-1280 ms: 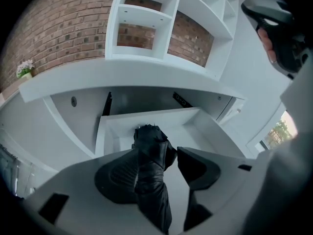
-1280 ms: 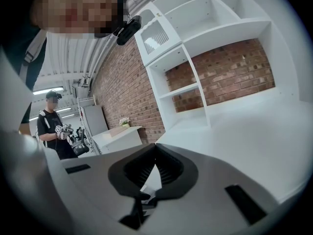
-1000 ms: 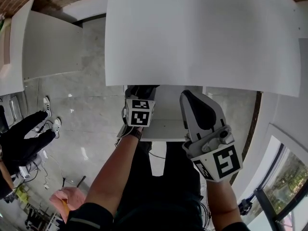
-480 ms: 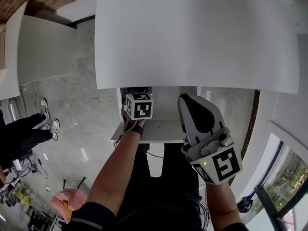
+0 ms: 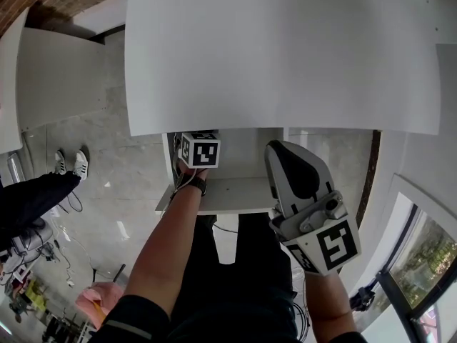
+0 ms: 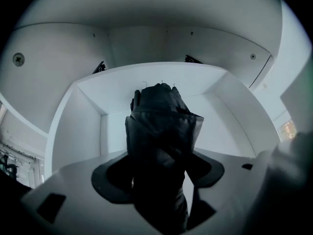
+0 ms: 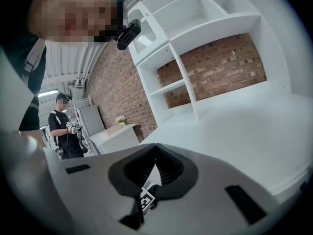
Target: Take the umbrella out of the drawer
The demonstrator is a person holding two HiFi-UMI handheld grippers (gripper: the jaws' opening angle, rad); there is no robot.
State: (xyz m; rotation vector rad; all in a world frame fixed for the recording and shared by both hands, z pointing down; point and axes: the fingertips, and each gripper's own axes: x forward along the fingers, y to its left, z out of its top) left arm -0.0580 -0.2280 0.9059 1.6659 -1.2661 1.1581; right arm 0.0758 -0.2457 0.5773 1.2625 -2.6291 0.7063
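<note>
Step in hand: I judge this to be the reach into the drawer, just ahead of the grasp.
Umbrella: folded, black, lying lengthwise in the white drawer, its far end toward the back wall. Not yet lifted.
Left gripper: pointed steeply down into the drawer under the table top. Its jaws are spread wide, one on each side of the umbrella. I see no pad pressing on the fabric.
Right gripper: held outside the drawer, above its front edge, well apart from the umbrella. Jaws pressed together, nothing between them.
Drawer: pulled out. The side walls stand close to the left jaws, and the table top overhangs the rear part.
Grasp advice: I would sink the left gripper until the pads bracket the firm core of the bundle, not only the loose outer folds, then close squarely across it.
Lift advice: I would raise the umbrella only enough to clear the drawer front, then draw it toward me to clear the overhanging top.
Risk: in my judgement, slack fabric may slip through the pads. An off-centre hold may tip the long end against a wall.
Right gripper duty: I would keep it clear, ready to steady the drawer if it shifts.
</note>
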